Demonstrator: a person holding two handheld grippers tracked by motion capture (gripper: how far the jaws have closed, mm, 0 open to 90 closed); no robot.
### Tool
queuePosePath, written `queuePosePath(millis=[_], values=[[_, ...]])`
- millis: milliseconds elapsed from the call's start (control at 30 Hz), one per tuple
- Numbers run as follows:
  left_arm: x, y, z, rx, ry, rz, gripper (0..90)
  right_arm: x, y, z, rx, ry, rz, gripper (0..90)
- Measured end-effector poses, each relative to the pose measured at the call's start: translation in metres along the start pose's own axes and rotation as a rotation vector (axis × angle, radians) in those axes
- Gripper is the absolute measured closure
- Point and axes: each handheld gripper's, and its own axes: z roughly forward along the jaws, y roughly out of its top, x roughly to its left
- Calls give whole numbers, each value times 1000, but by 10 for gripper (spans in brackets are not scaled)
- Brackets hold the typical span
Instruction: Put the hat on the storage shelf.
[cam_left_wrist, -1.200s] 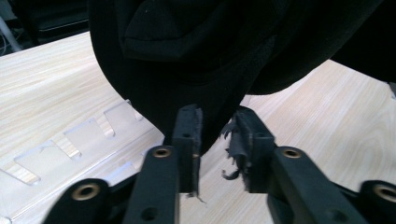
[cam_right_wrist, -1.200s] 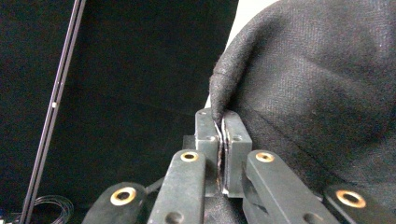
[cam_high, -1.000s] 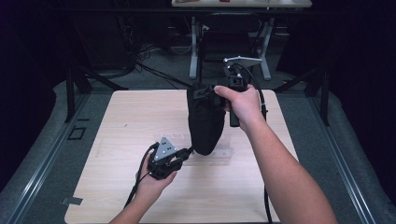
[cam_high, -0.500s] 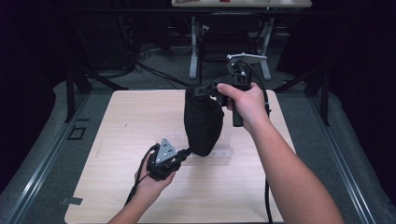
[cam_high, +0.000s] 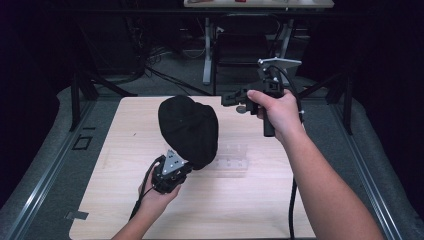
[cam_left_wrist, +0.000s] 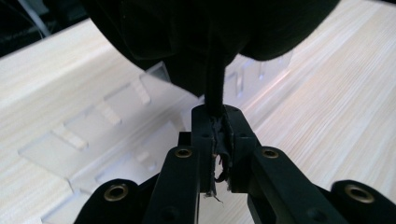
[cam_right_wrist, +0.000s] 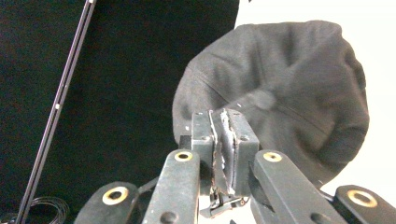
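A: Status of the left hand-held gripper (cam_high: 186, 168), near edge of the table (cam_high: 125, 210)?
B: Jaws pressed together, pinching the edge of the black cap (cam_high: 189, 129). The cap rises just beyond it, over the table's middle, above a clear acrylic rack (cam_high: 234, 157).
A: Right hand-held gripper (cam_high: 227, 98)?
B: Near the far edge, just beside the cap, apart from it. Jaws have just parted slightly, still close together, nothing between them.
A: Count?
B: One cap, one rack, two grippers.

Our two tongs are black, with brass-ringed screws along the linkage arms. The left tongs (cam_high: 187, 167) carry a grey three-cornered plate; a black cable trails from the right tongs (cam_high: 231, 99).
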Motion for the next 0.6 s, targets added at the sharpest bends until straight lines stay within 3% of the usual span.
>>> queuePosePath(millis=[100,300,333,367,433,467,600], values=[[2,-6,0,-12,-9,-36,845,-4,-1,-5,-6,-7,3,830],[2,-15,0,-21,-18,-50,827,-11,-6,-15,-12,-27,3,827],[5,-16,-2,-17,-13,-15,812,-11,-7,-16,-14,-39,0,827],[6,-17,-2,-15,-15,-20,786,-12,-8,-18,-13,-42,-5,826],[8,-19,-4,-21,-28,-41,728,-12,-10,-20,-15,-47,-9,824],[6,-21,-6,-34,-20,-81,676,-12,-11,-21,-13,-52,-14,823],[9,-26,-16,-51,-32,-107,583,-14,-20,-26,-28,-87,-43,818]])
